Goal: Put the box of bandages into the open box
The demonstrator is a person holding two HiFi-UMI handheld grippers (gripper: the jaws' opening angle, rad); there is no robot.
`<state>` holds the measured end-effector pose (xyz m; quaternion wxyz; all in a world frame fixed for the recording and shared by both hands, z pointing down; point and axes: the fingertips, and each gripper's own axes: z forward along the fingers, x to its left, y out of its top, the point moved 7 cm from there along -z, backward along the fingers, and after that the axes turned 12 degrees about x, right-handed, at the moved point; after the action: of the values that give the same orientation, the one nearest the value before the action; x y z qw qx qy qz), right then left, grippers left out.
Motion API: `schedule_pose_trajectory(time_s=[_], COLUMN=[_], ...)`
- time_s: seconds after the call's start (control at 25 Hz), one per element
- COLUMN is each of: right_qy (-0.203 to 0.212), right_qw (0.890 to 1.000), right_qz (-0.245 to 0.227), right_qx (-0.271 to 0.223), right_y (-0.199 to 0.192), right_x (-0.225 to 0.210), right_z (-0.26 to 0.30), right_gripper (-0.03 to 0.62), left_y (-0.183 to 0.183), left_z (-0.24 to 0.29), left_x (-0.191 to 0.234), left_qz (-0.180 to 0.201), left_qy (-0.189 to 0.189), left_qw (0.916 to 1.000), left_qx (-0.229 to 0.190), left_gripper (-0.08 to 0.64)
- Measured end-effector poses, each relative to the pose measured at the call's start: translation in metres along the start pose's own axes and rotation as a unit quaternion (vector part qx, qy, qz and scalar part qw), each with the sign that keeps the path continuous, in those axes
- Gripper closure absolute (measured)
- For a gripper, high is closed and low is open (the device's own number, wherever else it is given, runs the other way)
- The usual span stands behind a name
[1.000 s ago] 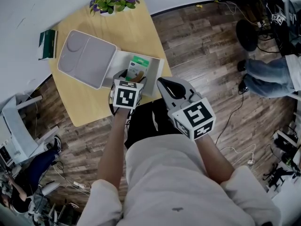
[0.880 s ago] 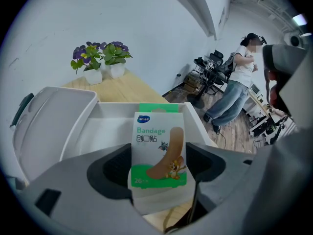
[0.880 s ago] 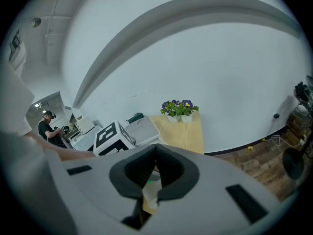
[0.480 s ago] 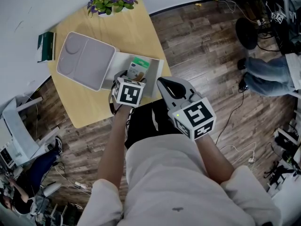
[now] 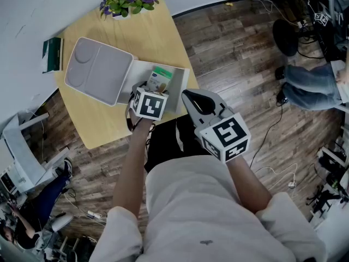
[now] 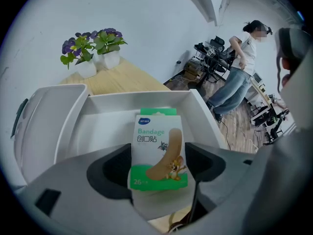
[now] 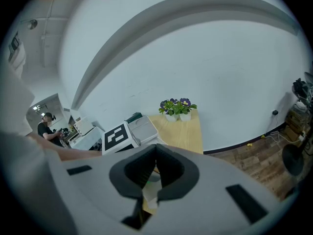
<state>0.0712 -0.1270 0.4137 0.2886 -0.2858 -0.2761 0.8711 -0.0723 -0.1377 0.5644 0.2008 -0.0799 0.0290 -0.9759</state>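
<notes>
Left gripper view, nearest item: left gripper (image 6: 157, 182), jaws clamped on the lower end of the box of bandages (image 6: 157, 148), one pad against each long side. The printed face looks up at the camera, the green band sits at the held end, and the top end points away.

Next out: open box (image 6: 146, 96), white, its bare inside lying straight beyond and below the box of bandages. Whether the pack touches the bottom cannot be told. Lid (image 6: 44, 116), white, folded back flat at the left.

Further: table (image 6: 122, 77), pale wood, carrying the open box. Flowers (image 6: 93, 53), purple, in white pots at the far edge by the wall. Person (image 6: 242, 58), standing well off at the right among equipment.

Right gripper view: right gripper (image 7: 155, 151), jaws pressed together with nothing between them, held back from the table and taking no part.

Head view, cross-check: the left gripper reaches over the near wall of the open box, and the box of bandages falls inside the tray's outline. The right gripper hangs just beside the tray's near right corner.

Status, as a judgement: pick-up and carry done, pack placed over or in the open box but not released. Left to do: settle it on the bottom, part the jaws, draw the left gripper clear
</notes>
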Motion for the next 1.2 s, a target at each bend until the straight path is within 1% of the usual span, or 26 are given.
schedule_pose_trajectory(time_s=[0.6, 1.2], right_qy=[-0.001, -0.002], right_qw=[1.000, 1.000], right_qz=[0.003, 0.006], right_qx=[-0.001, -0.003], right_y=[-0.0016, -0.0034], right_x=[-0.0012, -0.0040], right_z=[0.0005, -0.0042], right_gripper=[0.589, 0.589], left_y=[0.0006, -0.0004], left_z=[0.0055, 0.0080], left_x=[0.0003, -0.0019], left_qz=[0.010, 0.022], left_qy=[0.007, 0.017], left_qw=[0.9997, 0.9992], left_qx=[0.020, 0.030], left_gripper=[0.219, 0.219])
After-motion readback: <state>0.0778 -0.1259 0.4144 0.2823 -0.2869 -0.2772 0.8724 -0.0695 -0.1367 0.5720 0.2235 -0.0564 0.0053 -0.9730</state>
